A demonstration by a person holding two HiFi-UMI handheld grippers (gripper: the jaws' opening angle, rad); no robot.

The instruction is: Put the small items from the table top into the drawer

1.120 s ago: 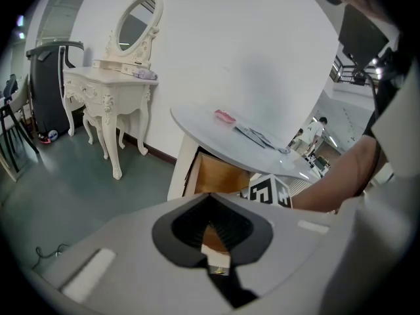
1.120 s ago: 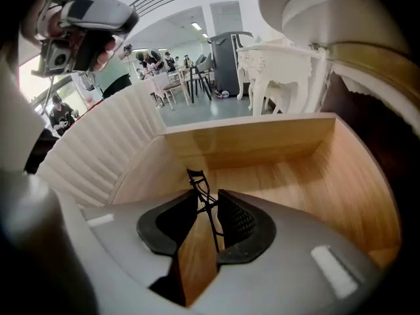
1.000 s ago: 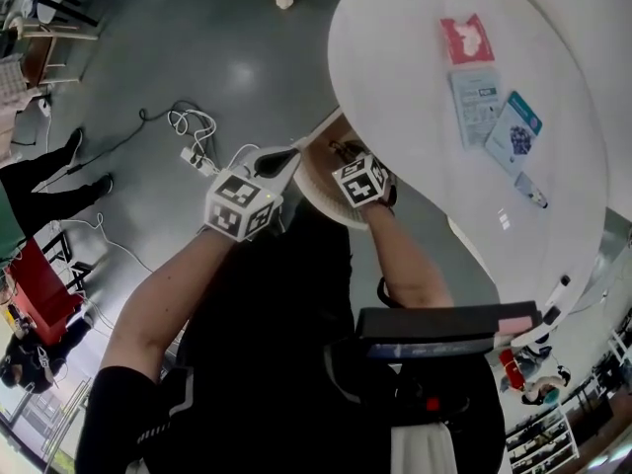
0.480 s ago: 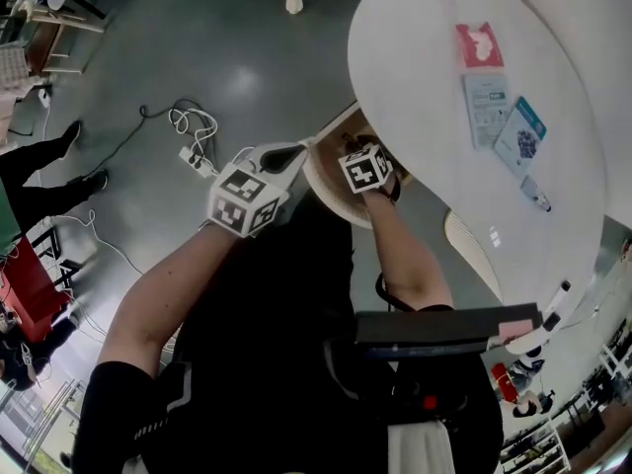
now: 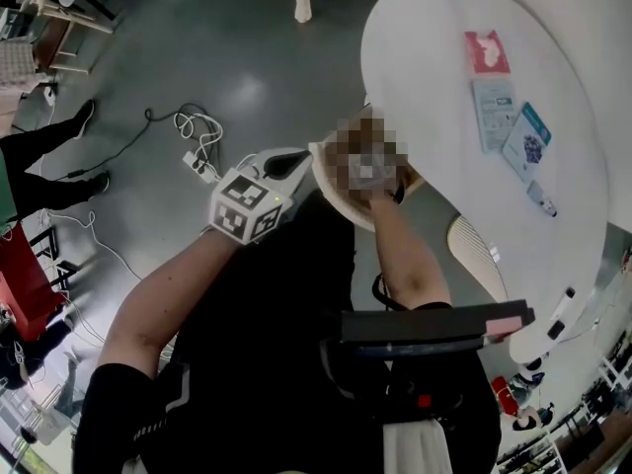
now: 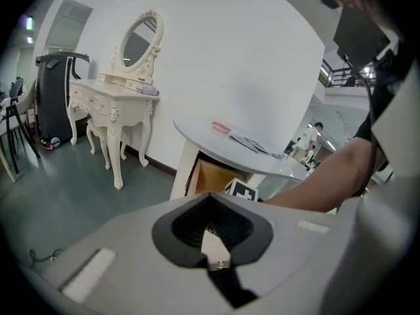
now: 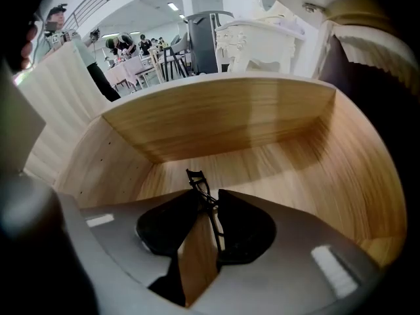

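In the head view a glossy grey floor (image 5: 227,57) carries a tangle of white cables (image 5: 196,138), and a round white table (image 5: 425,87) fills the upper right. On its smooth top lie a red packet (image 5: 486,50), a pale leaflet (image 5: 494,114) and a blue-and-white packet (image 5: 525,142), close together; their print is too small to read. Under the table's near edge the drawer (image 5: 334,191) stands pulled out, with a curved cream front and wood inside, and the person's right forearm (image 5: 405,255) reaches into it. The left gripper (image 5: 286,159) hangs just beside the drawer front, over the floor. In the left gripper view a plain white wall (image 6: 249,64) backs an ornate cream dressing table (image 6: 111,104) with an oval mirror (image 6: 139,41). The left gripper's jaws are drawn together on nothing, with only a sliver of light between the dark ribbed pads. In the right gripper view the right gripper (image 7: 205,205) points down into the drawer, whose curved walls and floor are matte, pale wood grain. Its jaws stand narrow, pinched on a thin black tool (image 7: 197,184) of wire-like metal. The tool's small framed head sticks out past the tips above the drawer floor; whether it touches the wood I cannot tell.
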